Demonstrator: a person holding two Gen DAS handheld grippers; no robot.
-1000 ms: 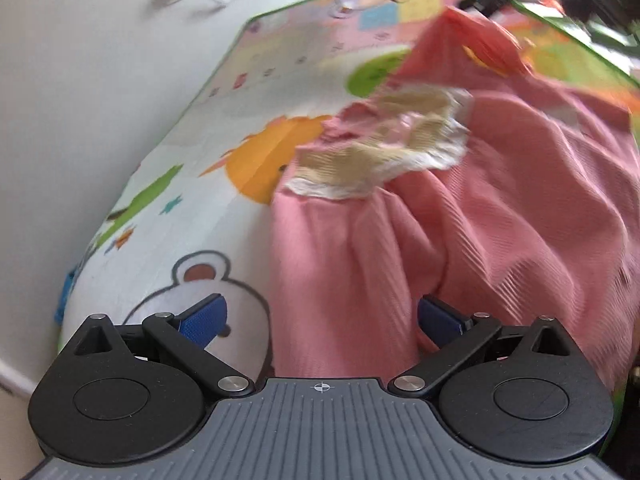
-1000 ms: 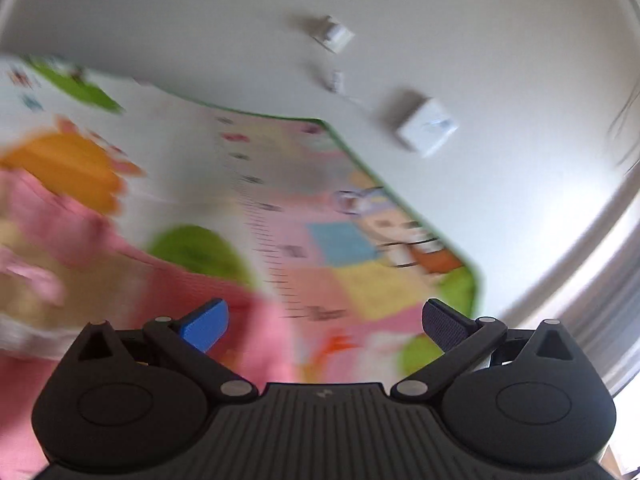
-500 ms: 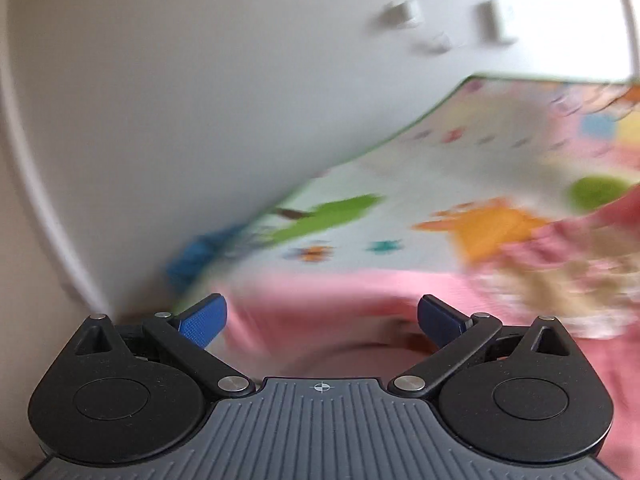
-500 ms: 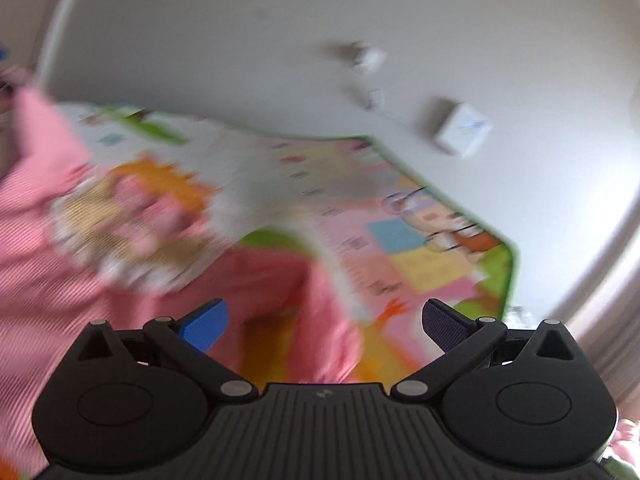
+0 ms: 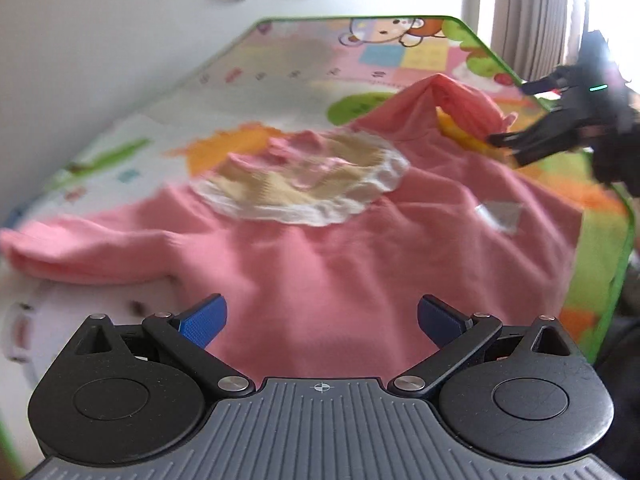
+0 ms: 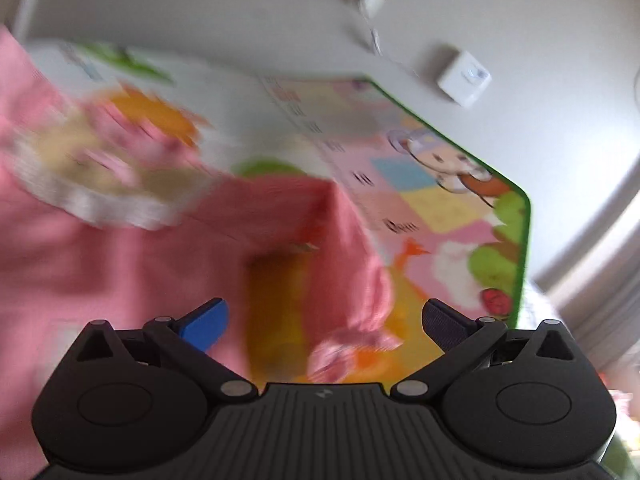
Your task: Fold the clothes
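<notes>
A pink sweater lies spread on a cartoon play mat, its cream ruffled collar at the middle. One sleeve stretches out flat to the left. The other sleeve is humped up at the right. My left gripper is open above the sweater's near hem, holding nothing. In the left wrist view my right gripper sits by the humped sleeve. In the right wrist view the sleeve's cuff lies loose between the open fingers of my right gripper.
The mat's green border marks its right edge, with bare mat beyond the collar. A white wall with a socket box and a cable stands behind it. A curtain hangs at the far right. A grey patch shows on the sweater.
The left wrist view swung out to the left wall and back over the sweater, which now lies flatter with one sleeve stretched left. My right gripper has come down over the humped sleeve.
</notes>
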